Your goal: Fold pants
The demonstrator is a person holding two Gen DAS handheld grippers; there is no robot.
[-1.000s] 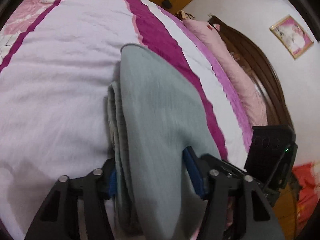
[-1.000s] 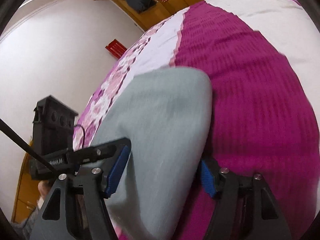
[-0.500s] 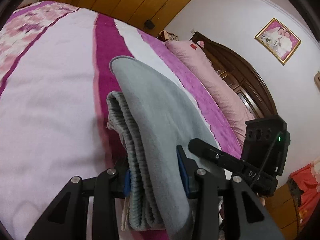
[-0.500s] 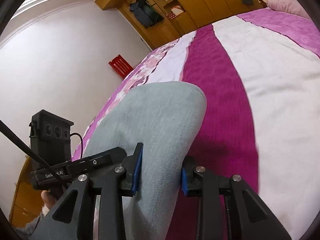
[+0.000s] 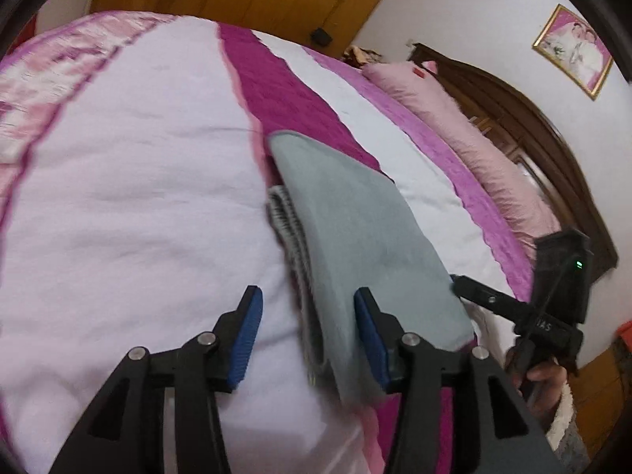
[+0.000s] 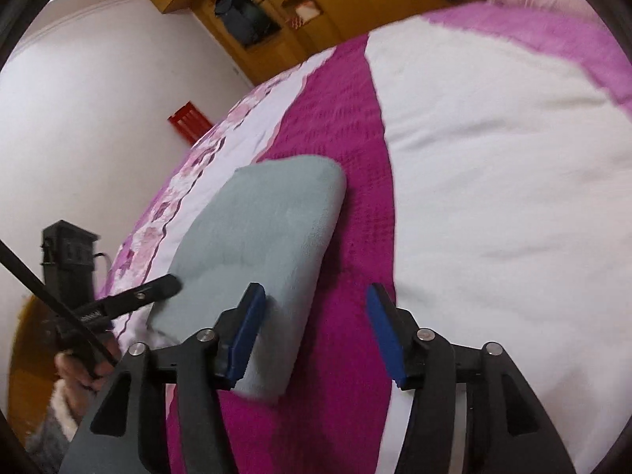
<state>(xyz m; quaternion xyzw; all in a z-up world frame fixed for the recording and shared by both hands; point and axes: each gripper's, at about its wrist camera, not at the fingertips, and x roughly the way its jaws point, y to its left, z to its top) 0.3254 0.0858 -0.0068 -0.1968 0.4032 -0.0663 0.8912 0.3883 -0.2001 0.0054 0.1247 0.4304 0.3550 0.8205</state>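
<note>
Wide bed [image 5: 130, 181] under a soft quilted cover in white, magenta and floral-pink stripes. Long pink fuzzy pillow [image 5: 466, 134] against a dark arched wooden headboard [image 5: 545, 126]. Gold-framed photo [image 5: 572, 49] on white wall; yellow wooden wardrobe [image 6: 347, 4] behind, dark garment hanging inside. Red slatted thing [image 6: 189, 120] low on the wall.

Folded grey-green fleece pants [image 5: 355, 237] lying flat on the bed over the magenta stripe, smooth rounded fold at far end, ribbed grey layered edges [image 5: 290, 237] stacked along the left side.

Left gripper [image 5: 307, 330], black with blue ribbed pads, spread wide and gripping nothing: right pad against the near end of the pants' top, left pad over bare white cover. Right gripper [image 6: 312, 330] likewise wide apart, empty; left pad touching the near right edge of the pants [image 6: 260, 245], right pad over the magenta stripe. Nothing between grippers and pants.
</note>
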